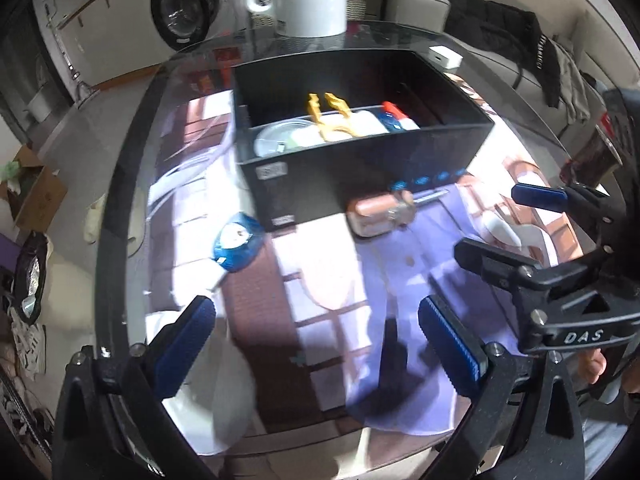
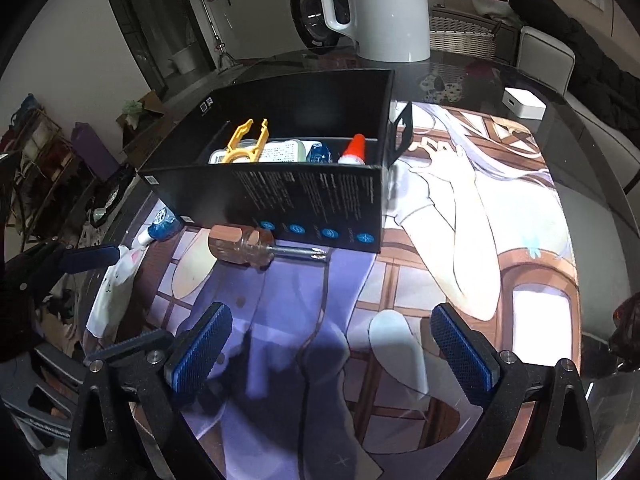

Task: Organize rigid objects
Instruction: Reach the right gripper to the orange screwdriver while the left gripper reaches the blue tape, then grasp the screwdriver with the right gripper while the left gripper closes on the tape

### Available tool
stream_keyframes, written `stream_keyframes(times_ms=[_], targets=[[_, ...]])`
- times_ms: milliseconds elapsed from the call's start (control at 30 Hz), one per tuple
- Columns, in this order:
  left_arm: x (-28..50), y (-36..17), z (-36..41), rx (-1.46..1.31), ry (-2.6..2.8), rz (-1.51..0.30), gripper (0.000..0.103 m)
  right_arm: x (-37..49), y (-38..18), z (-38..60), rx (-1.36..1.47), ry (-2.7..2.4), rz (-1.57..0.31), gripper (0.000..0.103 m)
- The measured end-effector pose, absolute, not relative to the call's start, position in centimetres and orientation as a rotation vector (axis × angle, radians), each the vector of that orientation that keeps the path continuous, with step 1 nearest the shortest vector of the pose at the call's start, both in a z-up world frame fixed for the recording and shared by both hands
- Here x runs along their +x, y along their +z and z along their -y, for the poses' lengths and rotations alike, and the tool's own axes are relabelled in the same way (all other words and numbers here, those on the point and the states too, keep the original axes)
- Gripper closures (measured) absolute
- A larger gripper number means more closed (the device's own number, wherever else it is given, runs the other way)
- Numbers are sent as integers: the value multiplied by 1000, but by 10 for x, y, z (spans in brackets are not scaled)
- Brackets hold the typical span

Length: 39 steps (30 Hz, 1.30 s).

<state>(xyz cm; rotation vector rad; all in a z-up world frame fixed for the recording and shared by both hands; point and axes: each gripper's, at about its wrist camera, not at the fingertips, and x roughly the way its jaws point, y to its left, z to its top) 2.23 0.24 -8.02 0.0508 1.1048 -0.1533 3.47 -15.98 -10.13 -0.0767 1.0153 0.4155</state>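
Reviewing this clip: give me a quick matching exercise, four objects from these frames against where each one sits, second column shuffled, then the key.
Things:
1. screwdriver
2. yellow clip
3. white kettle
4. blue tape dispenser

Places:
A. inside the black box
B. on the mat, against the box's near wall
C. on the mat, off the box's left corner
D. on the table behind the box

Pairs: 1-B, 2-A, 3-D, 4-C

A washing machine stands behind the glass table, with a wicker basket nearby.
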Motion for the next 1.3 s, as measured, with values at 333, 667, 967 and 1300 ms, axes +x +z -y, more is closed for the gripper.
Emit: stream_keyframes(times_ms=[333, 667, 967, 1300], targets=[[35, -91, -39, 9, -123, -1123, 2, 37, -93, 118, -171, 469, -981, 2], [54, -95, -47, 64, -166, -1144, 15, 53, -97, 95, -200, 506, -998, 16], [62, -101, -43, 59, -175, -1164, 15, 55, -113, 83, -262, 528, -1035, 53], [80, -114, -29, 94, -167, -1167, 23, 45, -110, 104, -155, 612, -1113, 72]])
